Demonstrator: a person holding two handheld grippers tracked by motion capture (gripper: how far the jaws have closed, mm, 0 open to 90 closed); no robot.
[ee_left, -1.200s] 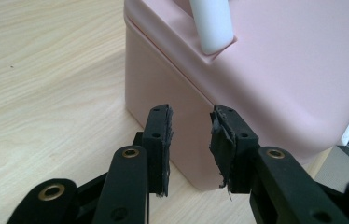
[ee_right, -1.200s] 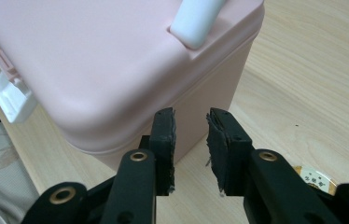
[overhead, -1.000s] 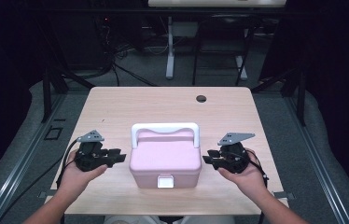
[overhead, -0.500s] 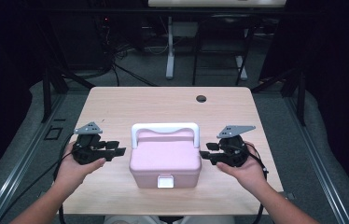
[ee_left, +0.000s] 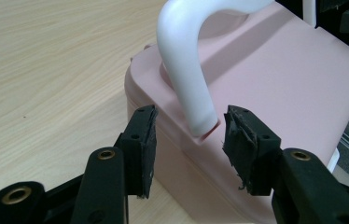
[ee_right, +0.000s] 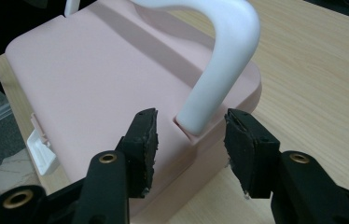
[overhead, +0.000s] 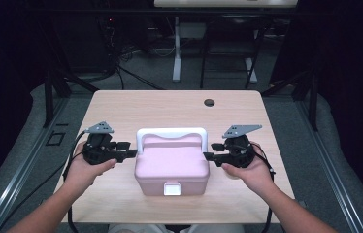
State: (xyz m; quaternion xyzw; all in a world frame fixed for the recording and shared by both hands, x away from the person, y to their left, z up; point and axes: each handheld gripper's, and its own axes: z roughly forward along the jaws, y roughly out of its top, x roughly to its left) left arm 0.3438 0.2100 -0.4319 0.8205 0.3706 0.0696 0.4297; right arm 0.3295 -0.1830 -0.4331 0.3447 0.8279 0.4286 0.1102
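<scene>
The pink box [overhead: 172,165] stands at the near middle of the table [overhead: 170,104], and its upright white handle [overhead: 172,134] arches across the far part of the lid, blocking any straight pass over the top there. The left gripper [overhead: 130,149] and the right gripper [overhead: 209,156] flank the box closely, each set of jaws standing apart on either side of a handle foot, the pads clear of it. Bare tabletop lies open beyond the box; a small dark hole [overhead: 209,103] sits far right.
</scene>
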